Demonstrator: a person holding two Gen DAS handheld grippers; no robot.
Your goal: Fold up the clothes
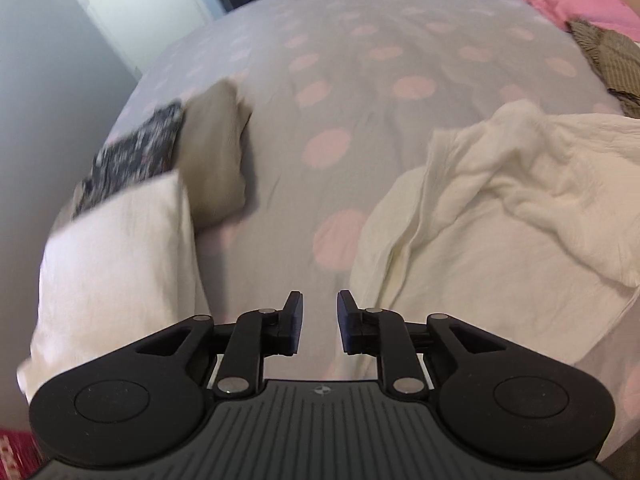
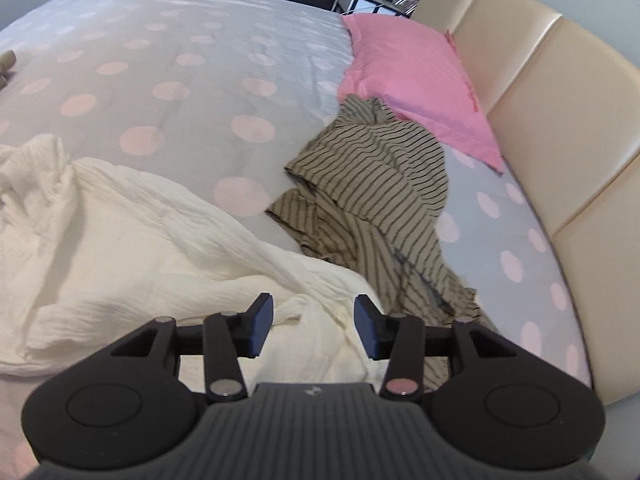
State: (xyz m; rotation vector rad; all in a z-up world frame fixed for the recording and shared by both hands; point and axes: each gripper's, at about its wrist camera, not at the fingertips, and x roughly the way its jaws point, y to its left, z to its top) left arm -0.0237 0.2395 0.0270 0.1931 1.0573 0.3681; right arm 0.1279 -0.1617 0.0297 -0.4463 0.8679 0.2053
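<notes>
Cloth of the rumpled cream garment (image 2: 132,248) on the bed (image 2: 180,80) looks light, soft and floppy, best pinched at an edge, with left gripper (image 1: 320,320) and right gripper (image 2: 314,328) both spread, empty.

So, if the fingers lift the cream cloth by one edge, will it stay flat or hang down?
The cream cloth lies crumpled in soft folds, so it will probably hang limp. Its thin, crinkled weave suggests it is light. It is likely to drag across the bedspread.
</notes>
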